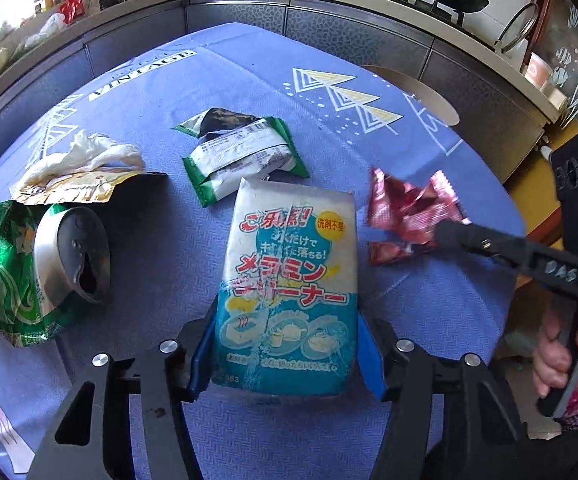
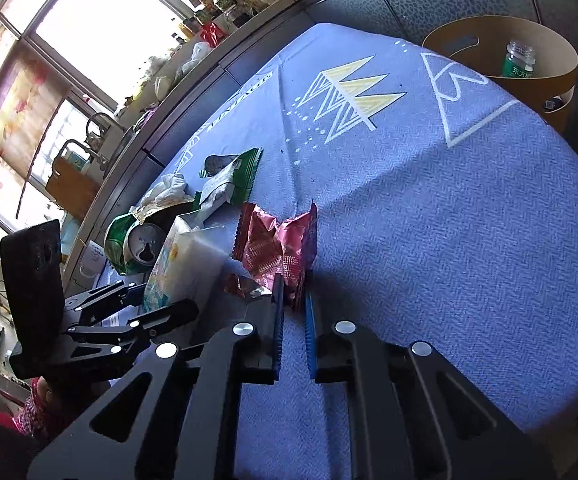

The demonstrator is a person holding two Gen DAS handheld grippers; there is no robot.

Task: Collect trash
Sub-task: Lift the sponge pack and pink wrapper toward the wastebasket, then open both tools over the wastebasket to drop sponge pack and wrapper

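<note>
Both tongs grip trash (sponge pack, red wrapper).

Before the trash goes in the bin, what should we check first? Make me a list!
1. Left tool around the sponge pack: ok, the pack sits between its fingers.
2. Left tool squeezing firmly: cannot tell.
3. Right tool pinching the red wrapper: ok, its fingers are shut on the wrapper's edge.
4. Bin within view past the table's far edge: ok; a bottle is already inside.
5. Path over the blue tablecloth to the bin: ok, nothing lies there.
6. Trash left behind: not ok; the green can, tissue and green wrapper remain.
</note>
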